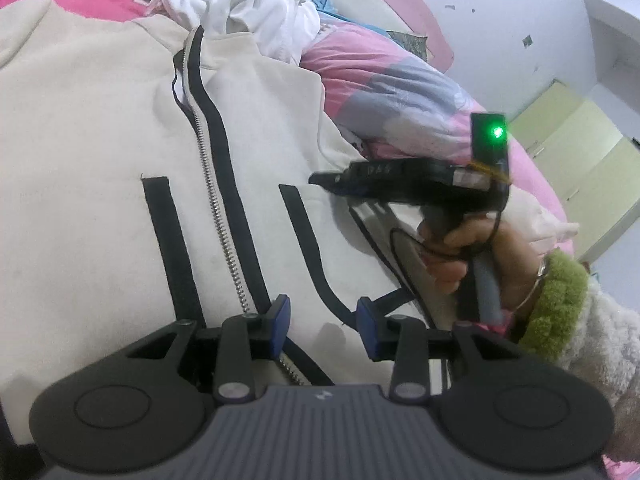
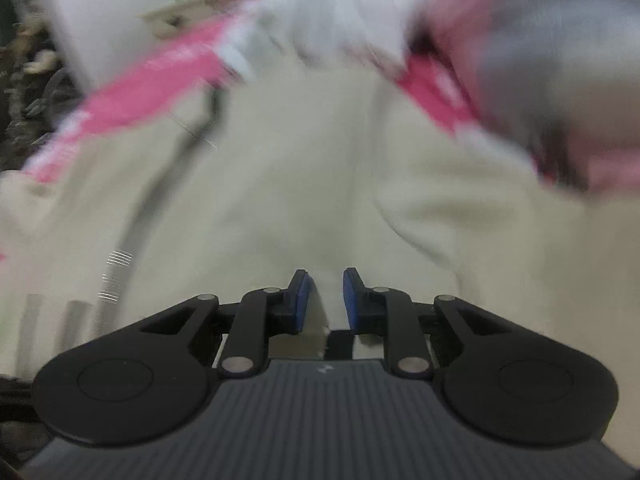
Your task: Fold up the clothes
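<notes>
We saw the cream zip-up jacket [image 1: 100, 160] spread front-up over the pink bed quilt [image 1: 392, 80], its zipper [image 1: 216, 208] running from the collar down toward the near hem. The left claw [image 1: 323, 326] hovered at that hem with its blue pads spread, cloth under the gap but nothing pinched. The right claw [image 2: 325, 300] stood with a narrow gap, pads apart; a sliver of cream fabric showed between them, yet we judged it unheld.

Our worry was a slack or single-layer grab: if either claw closed while sweeping, it could catch only the top panel, and the zipper line would skew the fold. The white garment [image 1: 248, 4] heaped at the collar could be dragged along, and the loose sleeve at the right edge, near the person's hand [image 1: 472, 256], might bunch under the body.

The right wrist view was badly smeared by motion, so we could not tell exactly which part of the jacket lay under it. The jacket's left side and near hem ran out of frame, and the far sleeve was hidden beneath the white heap.
</notes>
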`<action>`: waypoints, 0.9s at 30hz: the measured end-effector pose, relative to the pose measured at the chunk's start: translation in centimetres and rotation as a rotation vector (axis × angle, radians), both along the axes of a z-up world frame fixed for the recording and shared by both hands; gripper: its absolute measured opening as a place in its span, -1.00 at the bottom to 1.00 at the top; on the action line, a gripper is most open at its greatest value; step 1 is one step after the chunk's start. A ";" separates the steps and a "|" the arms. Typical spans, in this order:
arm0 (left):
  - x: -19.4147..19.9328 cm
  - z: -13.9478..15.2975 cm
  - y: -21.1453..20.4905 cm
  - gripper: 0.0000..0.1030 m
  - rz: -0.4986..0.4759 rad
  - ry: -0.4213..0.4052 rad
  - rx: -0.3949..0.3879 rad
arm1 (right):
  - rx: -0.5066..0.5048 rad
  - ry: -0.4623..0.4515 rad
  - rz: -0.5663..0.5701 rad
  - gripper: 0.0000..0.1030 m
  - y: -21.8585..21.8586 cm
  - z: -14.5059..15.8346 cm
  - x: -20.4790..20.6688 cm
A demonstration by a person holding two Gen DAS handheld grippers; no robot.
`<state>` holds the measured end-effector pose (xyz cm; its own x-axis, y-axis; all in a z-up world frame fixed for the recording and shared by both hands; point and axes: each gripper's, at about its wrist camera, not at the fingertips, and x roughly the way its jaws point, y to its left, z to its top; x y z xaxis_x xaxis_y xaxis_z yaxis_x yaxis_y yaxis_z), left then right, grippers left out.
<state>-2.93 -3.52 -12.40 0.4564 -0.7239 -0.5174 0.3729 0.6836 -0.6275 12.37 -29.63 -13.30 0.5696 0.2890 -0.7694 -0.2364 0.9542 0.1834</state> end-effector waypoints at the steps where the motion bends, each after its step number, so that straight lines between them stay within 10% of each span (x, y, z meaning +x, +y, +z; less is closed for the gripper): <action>1: -0.1 0.2 -0.1 -0.26 -0.001 -0.005 0.011 | 0.012 -0.007 -0.009 -0.67 0.1 0.4 0.2; 10: 0.0 0.8 0.9 -0.19 0.009 0.004 0.001 | 0.102 -0.265 -0.112 -0.60 -9.0 17.5 -12.4; 14: -0.1 2.3 1.6 -0.12 0.028 -0.042 0.004 | 0.102 -0.325 -0.285 -0.07 -14.3 22.9 -20.1; 19: 0.3 4.7 1.0 -0.12 0.005 -0.097 -0.030 | 0.218 -0.180 -0.561 0.04 -20.2 20.3 -22.9; 27: -1.2 5.0 -8.5 -0.13 -0.317 -0.122 0.037 | 0.440 -0.188 -0.836 0.11 -27.0 14.5 -21.5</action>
